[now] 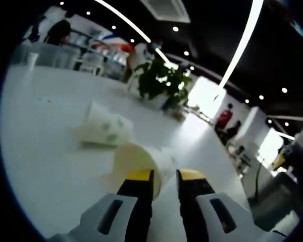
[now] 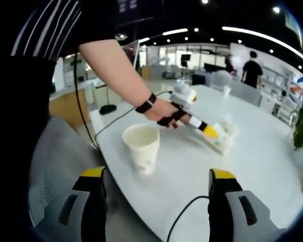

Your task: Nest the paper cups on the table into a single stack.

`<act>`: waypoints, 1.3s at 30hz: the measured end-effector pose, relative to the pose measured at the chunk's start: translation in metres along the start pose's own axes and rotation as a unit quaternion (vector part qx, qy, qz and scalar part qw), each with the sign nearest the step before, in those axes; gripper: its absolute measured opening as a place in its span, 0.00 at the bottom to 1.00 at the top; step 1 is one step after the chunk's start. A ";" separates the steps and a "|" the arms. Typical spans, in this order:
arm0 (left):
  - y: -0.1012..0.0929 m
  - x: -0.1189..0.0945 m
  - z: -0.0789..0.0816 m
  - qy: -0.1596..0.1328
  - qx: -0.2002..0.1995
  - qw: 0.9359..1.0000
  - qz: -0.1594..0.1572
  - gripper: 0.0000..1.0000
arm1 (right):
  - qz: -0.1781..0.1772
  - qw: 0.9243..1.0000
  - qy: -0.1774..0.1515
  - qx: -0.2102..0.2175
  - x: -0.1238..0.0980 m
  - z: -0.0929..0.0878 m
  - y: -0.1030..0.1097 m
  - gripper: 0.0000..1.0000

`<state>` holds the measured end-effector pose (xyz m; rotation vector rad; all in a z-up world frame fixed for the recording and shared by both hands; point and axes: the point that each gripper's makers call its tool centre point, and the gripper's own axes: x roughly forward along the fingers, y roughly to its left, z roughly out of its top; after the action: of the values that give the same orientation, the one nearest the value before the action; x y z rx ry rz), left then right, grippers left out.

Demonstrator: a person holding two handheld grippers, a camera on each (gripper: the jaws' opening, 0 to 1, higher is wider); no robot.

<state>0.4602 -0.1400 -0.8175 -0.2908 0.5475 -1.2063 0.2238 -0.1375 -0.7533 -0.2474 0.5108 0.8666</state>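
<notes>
Because the left gripper (image 1: 164, 184) is clenched on the rim of a lying cup (image 1: 144, 164), probably to lift it, the right gripper (image 2: 156, 184) waits released before the upright cup (image 2: 141, 146).

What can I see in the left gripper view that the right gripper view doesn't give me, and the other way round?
Left gripper view: a close look at two paper cups lying on their sides. The near cup has the left gripper jaws astride its wall, and the green-patterned cup lies behind it.
Right gripper view: an upright cup, a hand holding that left gripper, and the right gripper with its jaws wide apart.
Shared: the white table and the potted plant.
</notes>
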 end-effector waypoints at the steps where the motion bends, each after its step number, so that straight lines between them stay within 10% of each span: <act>1: 0.000 0.000 0.000 -0.001 0.000 1.000 0.000 0.16 | 0.000 1.000 0.000 0.000 0.000 0.000 0.000 0.80; 13: -0.002 -0.001 -0.002 0.003 -0.023 1.000 -0.011 0.01 | 0.002 1.000 0.003 0.004 0.003 -0.002 -0.001 0.80; 39: -0.006 -0.004 0.003 0.000 0.002 1.000 -0.009 0.00 | -0.002 1.000 0.001 0.002 0.000 0.000 -0.002 0.79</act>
<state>0.4561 -0.1390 -0.8108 -0.2932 0.5440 -1.2236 0.2256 -0.1383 -0.7533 -0.2455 0.5146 0.8615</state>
